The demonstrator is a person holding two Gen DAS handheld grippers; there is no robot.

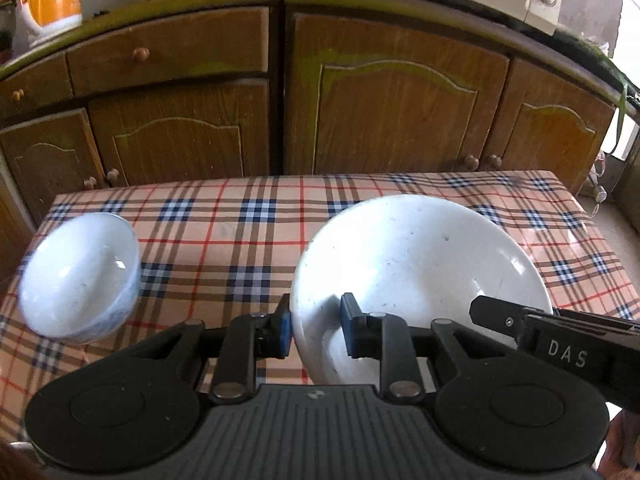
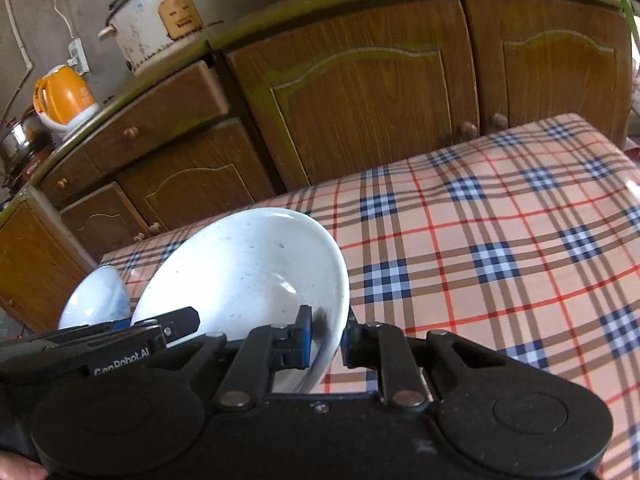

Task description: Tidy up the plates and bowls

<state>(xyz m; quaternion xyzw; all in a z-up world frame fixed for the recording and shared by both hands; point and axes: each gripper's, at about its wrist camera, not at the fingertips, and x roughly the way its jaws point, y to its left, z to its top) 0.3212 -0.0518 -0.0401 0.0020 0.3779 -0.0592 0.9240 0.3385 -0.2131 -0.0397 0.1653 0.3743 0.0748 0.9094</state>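
So both tongs are on the same big white bowl (image 1: pixel 420 276) right now. The left tongs (image 1: pixel 315 330) are pinched narrow on the near-left bit of its rim, one blue pad outside the wall and one inside. The right tongs (image 2: pixel 325 338) are clamped the same way on the opposite side of the rim, so it's a two-handed grip. You can see the right one poking in at the edge of the left camera's view too.

The bowl looks tipped up and off the desk (image 1: pixel 248 236), at least on the far side. I can't see under the near edge, so I wouldn't swear it's fully clear of the checked cloth. Either way I'd call this the carry step: one dish grabbed and on its way somewhere.

The only other dish I can spot is a small bowl (image 1: pixel 80 276) with a bluish pattern, sitting over to the left on the desk, well apart from the big one in the left view. No plates in sight.

Next move, my guess: since the small one would nest inside the big one and not the other way round, the big bowl probably needs setting down flat first, both sides lowered evenly so it doesn't twist in the pads. Then let go of both sides and go fetch the small bowl.
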